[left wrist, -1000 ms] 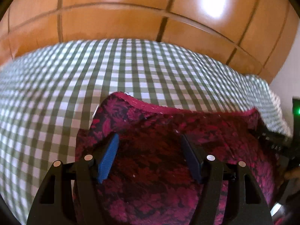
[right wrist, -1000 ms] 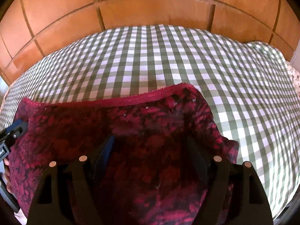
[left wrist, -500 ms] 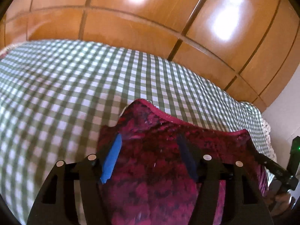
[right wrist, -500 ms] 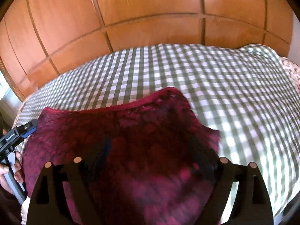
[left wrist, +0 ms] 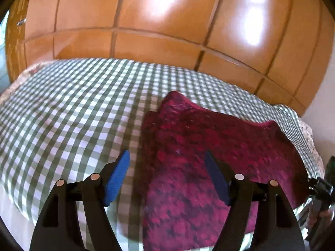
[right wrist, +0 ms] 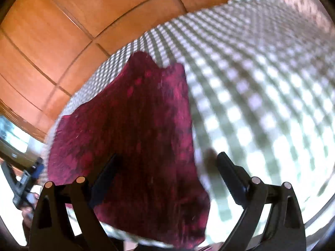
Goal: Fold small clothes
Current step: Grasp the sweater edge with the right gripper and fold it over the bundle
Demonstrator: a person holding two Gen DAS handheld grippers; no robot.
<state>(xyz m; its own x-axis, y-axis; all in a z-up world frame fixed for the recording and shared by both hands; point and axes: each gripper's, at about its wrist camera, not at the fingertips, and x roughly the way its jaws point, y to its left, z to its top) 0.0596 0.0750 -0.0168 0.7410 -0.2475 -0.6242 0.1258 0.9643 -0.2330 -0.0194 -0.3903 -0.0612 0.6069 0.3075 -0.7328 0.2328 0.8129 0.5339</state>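
A dark red patterned garment (left wrist: 211, 159) lies flat on the green-and-white checked bed cover (left wrist: 73, 115). It also shows in the right wrist view (right wrist: 134, 129). My left gripper (left wrist: 167, 175) is open, with blue pads, above the garment's left edge and holding nothing. My right gripper (right wrist: 167, 177) is open above the garment's right edge, also empty. The right wrist view is blurred. Each gripper shows at the edge of the other's view: the right one (left wrist: 320, 190) and the left one (right wrist: 23, 182).
A wall of glossy orange wooden panels (left wrist: 167, 21) stands behind the bed. The checked cover (right wrist: 261, 83) stretches wide on both sides of the garment. The bed's near edge runs close under both grippers.
Both grippers have lifted and drawn apart, the left one to the left and the right one to the right. The garment now lies off-centre in each view.
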